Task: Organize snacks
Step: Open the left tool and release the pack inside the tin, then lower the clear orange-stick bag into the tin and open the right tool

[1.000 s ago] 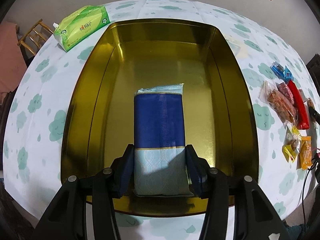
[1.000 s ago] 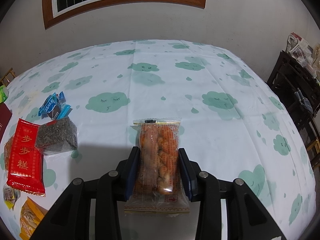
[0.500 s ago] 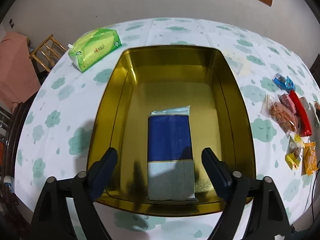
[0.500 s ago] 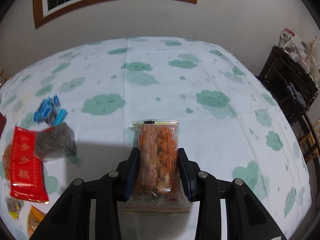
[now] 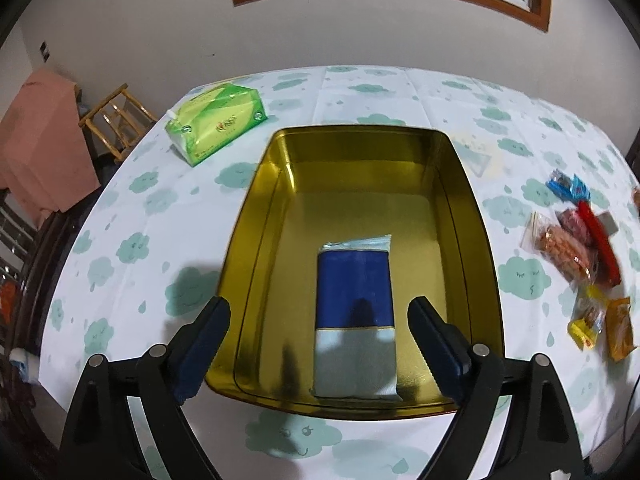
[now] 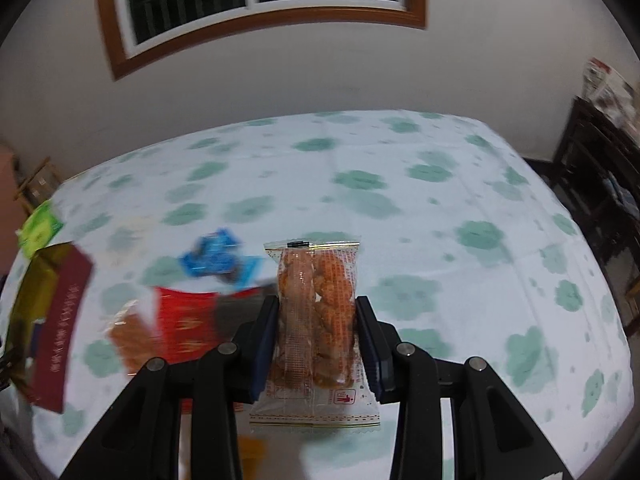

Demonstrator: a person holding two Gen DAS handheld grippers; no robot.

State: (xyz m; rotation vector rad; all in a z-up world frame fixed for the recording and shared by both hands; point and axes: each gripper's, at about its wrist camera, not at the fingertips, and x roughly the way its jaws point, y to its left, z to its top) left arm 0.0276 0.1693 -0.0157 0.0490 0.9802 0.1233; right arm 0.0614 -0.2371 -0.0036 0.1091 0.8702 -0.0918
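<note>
A blue and pale snack packet (image 5: 354, 316) lies flat on the floor of the gold tin (image 5: 264, 220), near its front wall. My left gripper (image 5: 319, 316) hovers above it, jaws still opening wide, touching nothing. In the right wrist view my right gripper (image 6: 316, 332) is shut on a clear packet of orange twisted snacks (image 6: 316, 312), lifted off the table. Loose snacks lie right of the tin: a red packet (image 5: 600, 240), blue candies (image 5: 568, 186) and yellow and orange packets (image 5: 600, 324). The same pile (image 6: 180, 320) shows blurred, left of the held packet.
A green tissue pack (image 5: 218, 120) sits at the table's far left. A wooden chair (image 5: 116, 116) and pink cloth (image 5: 40, 144) stand beyond the left edge. The tin's dark red side (image 6: 60, 328) shows at the far left of the right view. Dark shelving (image 6: 600, 200) stands at right.
My left gripper let go of the blue packet, opened wide and rose, leaving the packet in the tin. My right gripper lifted the orange snack packet and swung left toward the tin.
</note>
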